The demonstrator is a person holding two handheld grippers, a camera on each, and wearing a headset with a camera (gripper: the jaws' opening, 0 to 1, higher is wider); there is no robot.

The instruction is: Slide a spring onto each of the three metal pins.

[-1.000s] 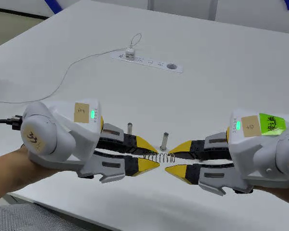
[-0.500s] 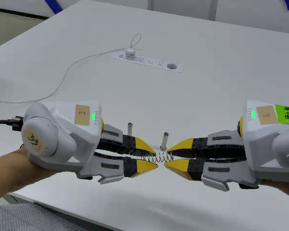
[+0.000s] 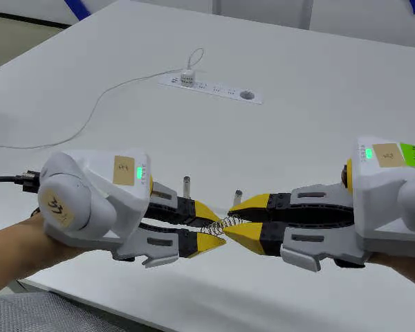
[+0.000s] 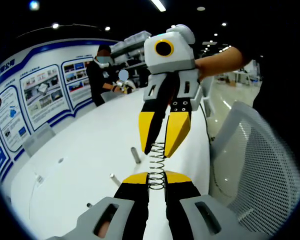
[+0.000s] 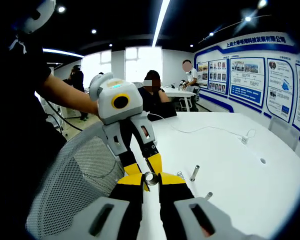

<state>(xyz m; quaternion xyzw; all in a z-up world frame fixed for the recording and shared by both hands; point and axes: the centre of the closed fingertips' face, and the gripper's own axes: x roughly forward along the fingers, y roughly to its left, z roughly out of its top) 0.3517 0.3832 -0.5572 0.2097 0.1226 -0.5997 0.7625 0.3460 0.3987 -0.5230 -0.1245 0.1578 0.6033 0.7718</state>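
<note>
The small steel coil spring (image 4: pixel 156 161) bridges the tips, its long axis running from one to the other. The left hand-held gripper (image 3: pixel 220 229) pinches one end, the right hand-held gripper (image 3: pixel 228 218) the other. Short upright metal pins (image 3: pixel 187 185) stand on the white table (image 3: pixel 311 83) just beyond both, the nearest behind the right's tips.

Spring ends and pin feet out of sight

In the head view, both ends of the spring (image 3: pixel 220 223) vanish between the yellow tips of the left claw (image 3: pixel 223 229) and the right claw (image 3: pixel 227 218), which pinch it. The right-hand pin (image 3: pixel 237 196) loses its lower part behind the right claw, and the left-hand pin (image 3: pixel 187 185) loses its foot behind the left claw. The black cable (image 3: pixel 1 178) is cut off at the frame's left edge.
</note>
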